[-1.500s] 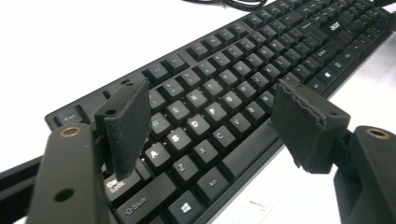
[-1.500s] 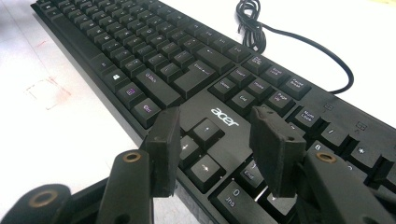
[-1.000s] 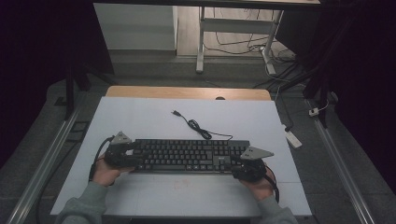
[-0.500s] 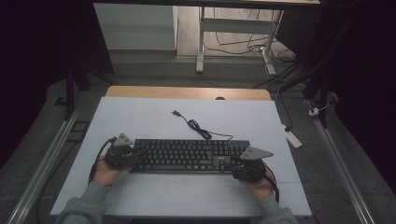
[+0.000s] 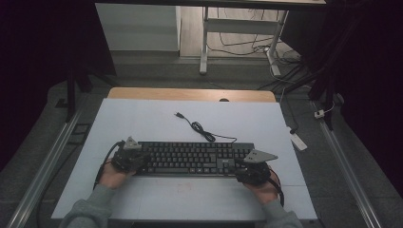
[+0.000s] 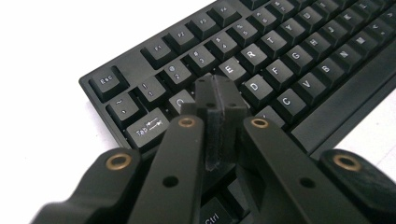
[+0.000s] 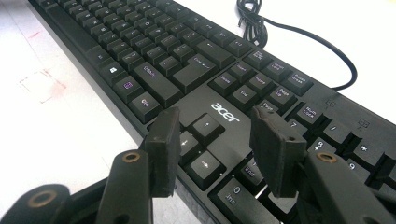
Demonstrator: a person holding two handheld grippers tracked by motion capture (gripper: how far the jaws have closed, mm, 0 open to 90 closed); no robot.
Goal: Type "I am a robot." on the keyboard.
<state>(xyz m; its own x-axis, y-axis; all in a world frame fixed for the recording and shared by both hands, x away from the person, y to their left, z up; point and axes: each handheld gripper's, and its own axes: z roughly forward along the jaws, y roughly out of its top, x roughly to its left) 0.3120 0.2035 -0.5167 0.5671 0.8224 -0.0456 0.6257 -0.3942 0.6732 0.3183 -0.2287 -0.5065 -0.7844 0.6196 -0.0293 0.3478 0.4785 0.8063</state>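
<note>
A black Acer keyboard lies across the white table, and its cable curls toward the back. My left gripper rests over the keyboard's left end. In the left gripper view its jaws are shut, pads pressed together with nothing between them, just above the Q and A keys of the keyboard. My right gripper is at the keyboard's right end. Its jaws stand open over the arrow keys of the keyboard, and the cable runs behind.
The white table top has bare room behind and in front of the keyboard, with faint red marks near the front. A wooden strip edges the far side. A white power strip lies on the floor at right.
My left gripper has edged slightly to the right over the keyboard's left end. The right gripper and the keyboard have stayed put.
</note>
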